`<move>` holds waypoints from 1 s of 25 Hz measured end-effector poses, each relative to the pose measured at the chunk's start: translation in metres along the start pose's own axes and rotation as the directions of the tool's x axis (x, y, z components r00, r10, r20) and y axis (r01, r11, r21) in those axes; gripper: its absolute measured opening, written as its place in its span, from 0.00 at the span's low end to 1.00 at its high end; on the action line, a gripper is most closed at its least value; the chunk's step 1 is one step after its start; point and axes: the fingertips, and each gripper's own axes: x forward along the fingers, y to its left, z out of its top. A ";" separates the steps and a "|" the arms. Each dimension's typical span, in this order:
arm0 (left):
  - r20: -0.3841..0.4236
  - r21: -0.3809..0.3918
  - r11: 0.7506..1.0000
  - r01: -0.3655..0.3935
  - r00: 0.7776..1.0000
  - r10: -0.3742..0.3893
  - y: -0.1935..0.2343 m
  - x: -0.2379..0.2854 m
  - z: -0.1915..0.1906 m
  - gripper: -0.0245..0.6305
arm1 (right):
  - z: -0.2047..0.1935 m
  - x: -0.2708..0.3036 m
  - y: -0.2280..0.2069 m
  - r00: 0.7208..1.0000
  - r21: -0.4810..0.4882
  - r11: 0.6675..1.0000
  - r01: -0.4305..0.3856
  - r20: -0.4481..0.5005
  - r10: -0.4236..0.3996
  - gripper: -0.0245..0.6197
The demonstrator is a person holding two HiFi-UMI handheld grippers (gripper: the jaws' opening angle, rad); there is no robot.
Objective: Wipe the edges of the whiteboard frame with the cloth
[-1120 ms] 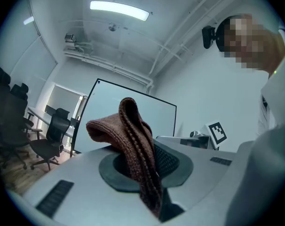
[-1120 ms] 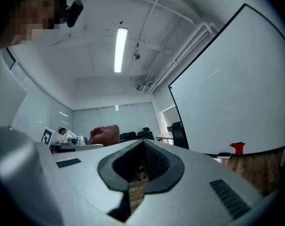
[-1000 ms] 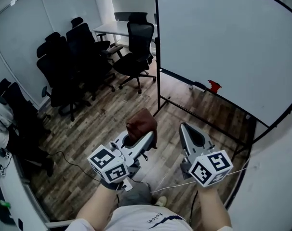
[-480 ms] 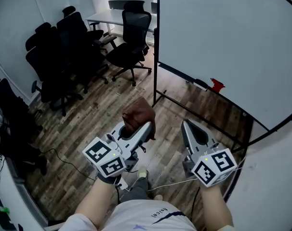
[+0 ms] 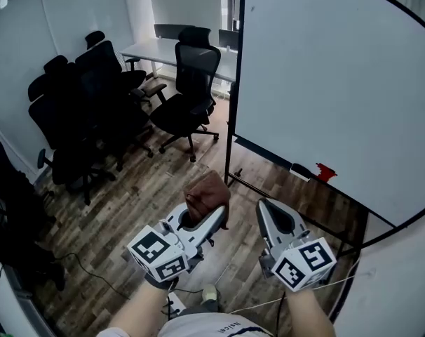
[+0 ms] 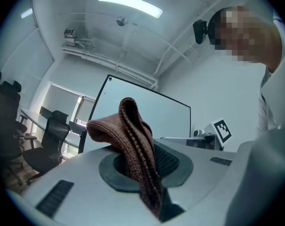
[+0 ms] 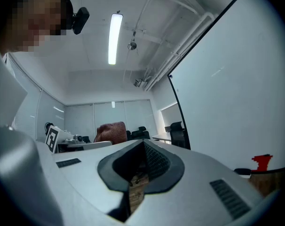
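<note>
Left gripper (image 5: 200, 216) lower in head view, brown cloth (image 5: 207, 194) between its fingers (image 5: 214, 220).

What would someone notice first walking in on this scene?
The brown knitted cloth sits bunched in the shut left gripper, in the middle of the head view. Beyond it the big whiteboard fills the right side, a small red thing on its lower ledge. Black office chairs crowd the left.

- Bare wood floor (image 5: 142, 188) lies open at near left, up to the whiteboard frame (image 5: 235, 83).
- Black chairs (image 5: 79, 118) crowd the far left.
- A red item (image 5: 325, 172) sits on the board's lower ledge, right.
</note>
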 end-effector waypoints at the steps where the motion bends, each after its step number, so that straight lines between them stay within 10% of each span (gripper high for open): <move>1: -0.001 0.000 1.000 0.004 1.000 -0.004 0.009 0.005 0.001 0.14 | 0.001 0.008 -0.003 1.000 -0.003 1.000 0.005 0.001 -0.005 0.04; 10: -0.022 -0.016 1.000 0.009 1.000 -0.010 0.057 0.075 -0.002 0.14 | 0.018 0.063 -0.069 1.000 -0.010 1.000 0.010 -0.002 -0.010 0.04; 25: -0.008 0.017 0.982 -0.187 0.982 0.187 0.147 0.195 0.017 0.14 | 0.060 0.169 -0.188 0.978 0.003 0.978 -0.207 -0.002 0.207 0.04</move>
